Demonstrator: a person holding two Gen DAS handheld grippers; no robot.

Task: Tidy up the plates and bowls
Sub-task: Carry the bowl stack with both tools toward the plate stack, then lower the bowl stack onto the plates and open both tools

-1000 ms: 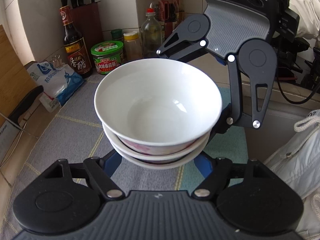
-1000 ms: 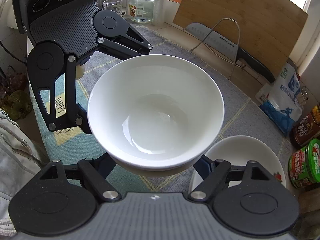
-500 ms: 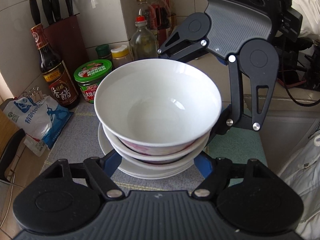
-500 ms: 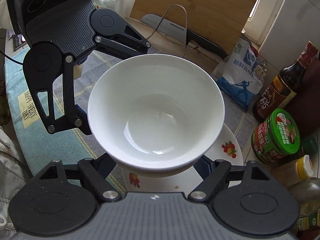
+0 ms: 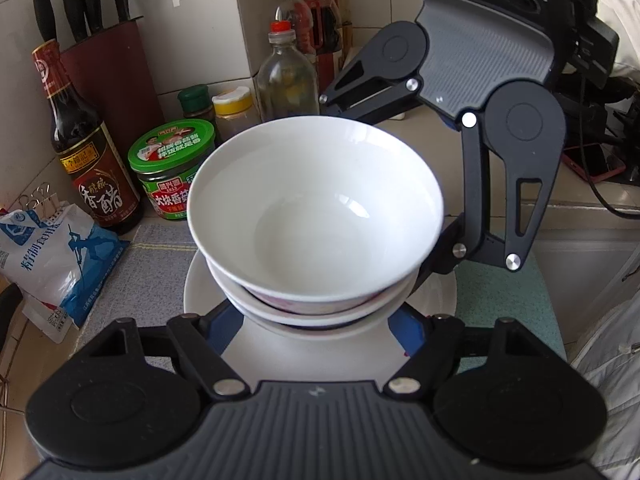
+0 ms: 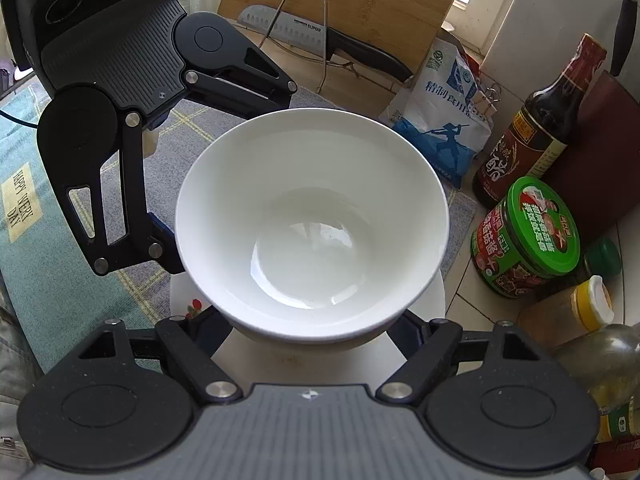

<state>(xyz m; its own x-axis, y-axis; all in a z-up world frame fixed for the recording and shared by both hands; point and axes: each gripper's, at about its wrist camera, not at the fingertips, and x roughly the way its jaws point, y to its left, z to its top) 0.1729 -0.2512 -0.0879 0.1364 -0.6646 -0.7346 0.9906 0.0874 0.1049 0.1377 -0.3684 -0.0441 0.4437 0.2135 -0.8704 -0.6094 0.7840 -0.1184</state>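
Note:
A stack of white bowls [image 5: 316, 216], the lower ones pink-patterned, is held between both grippers from opposite sides. My left gripper [image 5: 316, 330] is shut on the stack's base, its blue pads [image 5: 406, 330] against the lowest bowl. My right gripper [image 6: 312, 330] is shut on the same stack [image 6: 312, 224] from the other side. Directly under the stack lies a white plate [image 5: 320, 356] with a fruit print [image 6: 194, 306]. Whether the stack touches the plate is hidden.
Just behind the plate stand a green-lidded jar [image 5: 172, 164], a dark vinegar bottle [image 5: 86, 160], spice jars and oil bottles [image 5: 286, 76]. A salt bag [image 5: 52, 256] lies to the left. A knife block [image 5: 108, 68], a cutting board [image 6: 340, 12] and a cleaver [image 6: 320, 40] lean nearby.
Both grippers carried the bowl stack across the mat toward the jars and bottles. The fruit-print plate, off to one side before, now sits beneath the stack.

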